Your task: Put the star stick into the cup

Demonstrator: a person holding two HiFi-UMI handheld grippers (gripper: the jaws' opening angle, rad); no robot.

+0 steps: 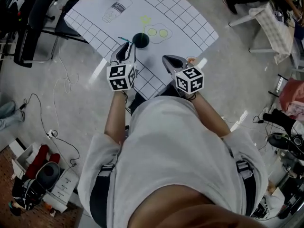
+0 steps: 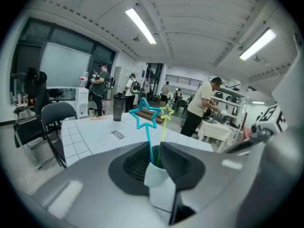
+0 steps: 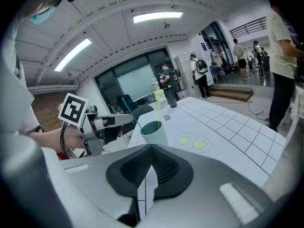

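Observation:
A dark green cup (image 1: 140, 40) stands on the white grid mat (image 1: 190, 23) near the table's front edge. Two star sticks rise from it: a yellow star stick (image 2: 166, 112) upright and a blue star stick (image 2: 146, 115) that leans toward my left gripper (image 1: 127, 45). In the left gripper view the cup (image 2: 156, 175) sits just beyond the jaws, which stand slightly apart with the blue stick's stem in the gap, not pinched. My right gripper (image 1: 167, 58) hovers to the cup's right, shut and empty. From the right gripper view I see the cup (image 3: 153, 131) and the left gripper (image 3: 109, 122) beside it.
The mat carries printed outlines: a milk carton (image 1: 115, 9) and two yellow circles (image 1: 158, 32). A dark tumbler (image 2: 118, 107) stands at the table's far side. A black chair (image 1: 42, 18) is left of the table. Several people stand in the background; cables lie on the floor.

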